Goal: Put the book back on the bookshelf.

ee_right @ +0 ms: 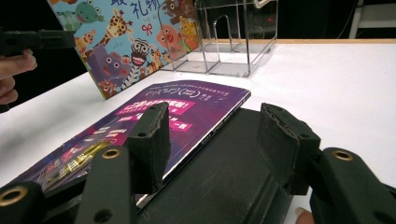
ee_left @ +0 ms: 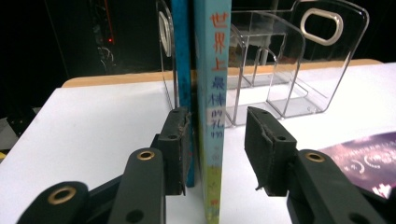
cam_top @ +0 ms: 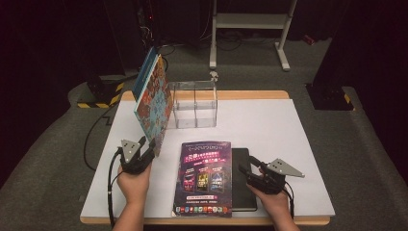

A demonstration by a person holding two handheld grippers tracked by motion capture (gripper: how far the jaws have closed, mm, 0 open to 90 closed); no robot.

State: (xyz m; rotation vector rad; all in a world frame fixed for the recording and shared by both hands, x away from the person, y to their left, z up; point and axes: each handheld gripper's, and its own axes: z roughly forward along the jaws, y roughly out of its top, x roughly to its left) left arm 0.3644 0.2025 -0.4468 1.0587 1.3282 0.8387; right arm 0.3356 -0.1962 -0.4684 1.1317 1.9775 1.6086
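High view: left gripper (cam_top: 147,150) fingers released around upright book (cam_top: 154,103); clear rack (cam_top: 195,103) behind.

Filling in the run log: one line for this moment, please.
left tool: open, astride upright picture book | right tool: open over black notebook | magazine: flat

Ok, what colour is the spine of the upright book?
Light blue spine with red and blue characters, clearest in the left gripper view.
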